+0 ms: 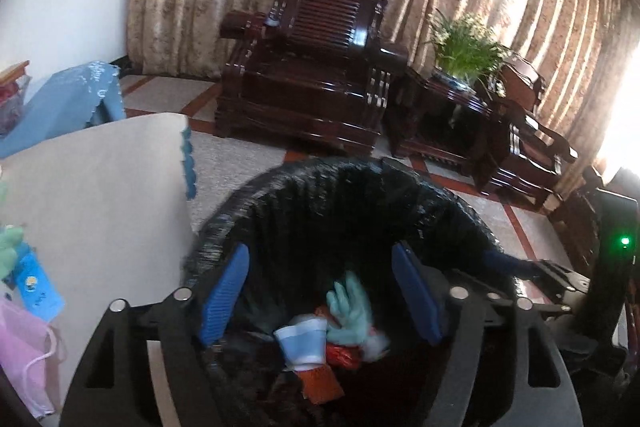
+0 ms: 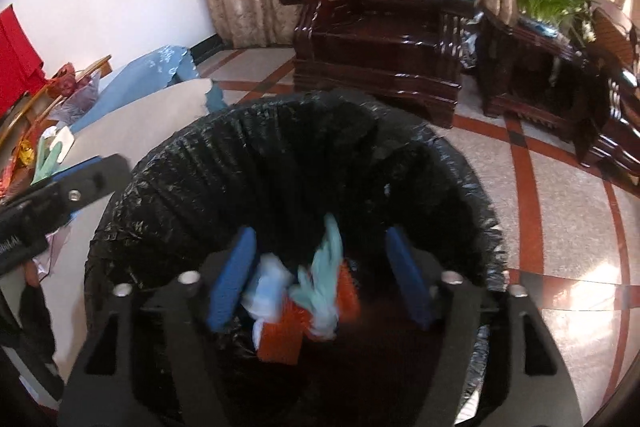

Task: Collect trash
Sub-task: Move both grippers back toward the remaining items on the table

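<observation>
A: Where are the two claws?

B: Both are above the trash bin [image 1: 304,203], which has a black bag over its rim. The left claw [image 1: 320,295] stands wide open and nothing is between its blue pads [image 1: 224,295]. The right claw [image 2: 320,283] is wide open too, and its pads do not press on anything.

A: And the trash?

B: It lies inside the bin. I see a pale green glove [image 1: 352,311], a light blue and white piece [image 1: 302,345], and something orange-red [image 1: 322,383] under them. In the right wrist view the green glove is blurred, so I cannot tell if it already rests on the pile.

A: What is beside the bin?

B: On the left is a tabletop [image 1: 100,203] with a pale cover. On it lie a blue packet [image 1: 36,287] and a pink bag [image 1: 24,355]. Behind the bin, on the tiled floor [image 2: 560,211], stands a dark wooden armchair [image 1: 308,75], and next to it a plant [image 1: 468,47] on a dark side table.
</observation>
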The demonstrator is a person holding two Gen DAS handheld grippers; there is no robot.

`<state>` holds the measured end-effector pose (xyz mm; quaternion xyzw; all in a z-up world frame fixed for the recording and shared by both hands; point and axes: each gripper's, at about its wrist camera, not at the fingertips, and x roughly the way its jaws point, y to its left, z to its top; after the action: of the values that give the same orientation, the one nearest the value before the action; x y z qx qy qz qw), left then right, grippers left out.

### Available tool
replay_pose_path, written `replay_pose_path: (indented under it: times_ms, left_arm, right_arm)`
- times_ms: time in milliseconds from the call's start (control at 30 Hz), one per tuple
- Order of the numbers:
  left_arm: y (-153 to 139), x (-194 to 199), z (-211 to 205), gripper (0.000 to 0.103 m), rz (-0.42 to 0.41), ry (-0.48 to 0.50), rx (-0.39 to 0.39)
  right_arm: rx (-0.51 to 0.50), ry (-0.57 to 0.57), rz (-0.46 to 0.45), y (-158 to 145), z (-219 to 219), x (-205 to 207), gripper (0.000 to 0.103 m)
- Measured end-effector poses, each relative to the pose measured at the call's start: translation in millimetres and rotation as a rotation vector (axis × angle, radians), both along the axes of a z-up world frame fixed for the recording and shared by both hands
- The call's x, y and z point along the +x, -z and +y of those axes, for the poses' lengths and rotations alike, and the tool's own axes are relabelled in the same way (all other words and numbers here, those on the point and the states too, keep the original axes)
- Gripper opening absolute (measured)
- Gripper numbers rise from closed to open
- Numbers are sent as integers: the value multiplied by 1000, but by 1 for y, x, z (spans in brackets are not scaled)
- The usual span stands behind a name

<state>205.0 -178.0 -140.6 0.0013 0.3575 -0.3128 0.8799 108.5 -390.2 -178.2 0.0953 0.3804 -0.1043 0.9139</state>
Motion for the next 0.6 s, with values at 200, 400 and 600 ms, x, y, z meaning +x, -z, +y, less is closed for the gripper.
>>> replay_pose_path:
  times_ms: [200,400,600]
  left_arm:
    - [-17,-8,44,88,-81,-104,46]
    - [-29,-19,108,89,-103,-227,67]
    - [-34,-34,174,89,-131,-361,108]
  right_arm:
    - [34,1,-67,-18,11,-4,94]
    - [48,-103,-114,-38,57,5,96]
    - [39,-245,-144,-55,117,19,97]
